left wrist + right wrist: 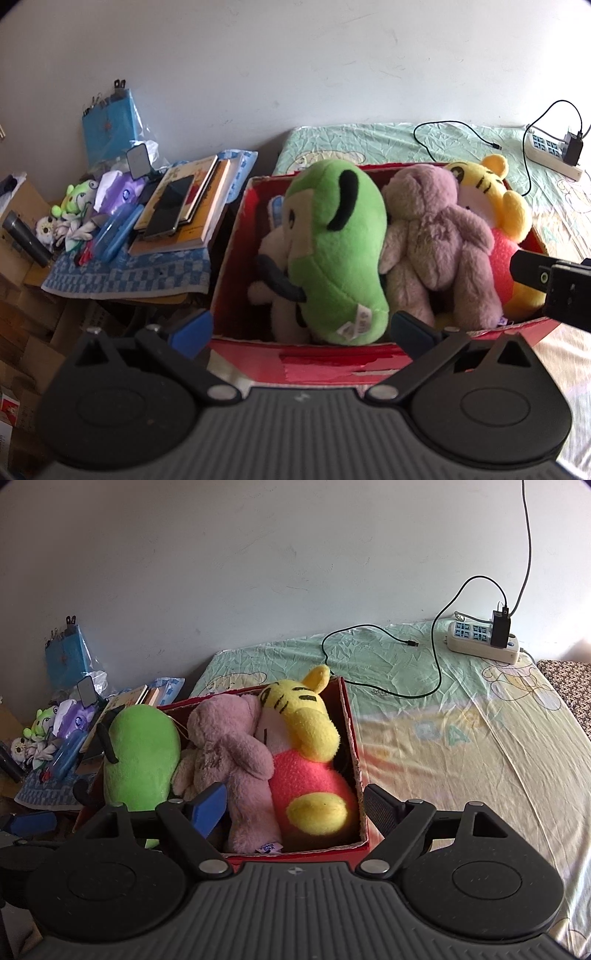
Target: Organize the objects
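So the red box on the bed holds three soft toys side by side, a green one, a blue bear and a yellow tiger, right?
Not quite: the middle toy is not blue. The right wrist view shows a dusty pink-purple bear between the green toy and the yellow tiger. The rest holds: they sit side by side in the red box on the bed.

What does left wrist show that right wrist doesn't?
Left wrist only: a dark phone lying on the stacked books, and a white plush tucked behind the green one. Right wrist only: the bed's far right edge with a patterned cloth. Both: red box, green plush, purple bear, tiger plush, power strip; both grippers open.
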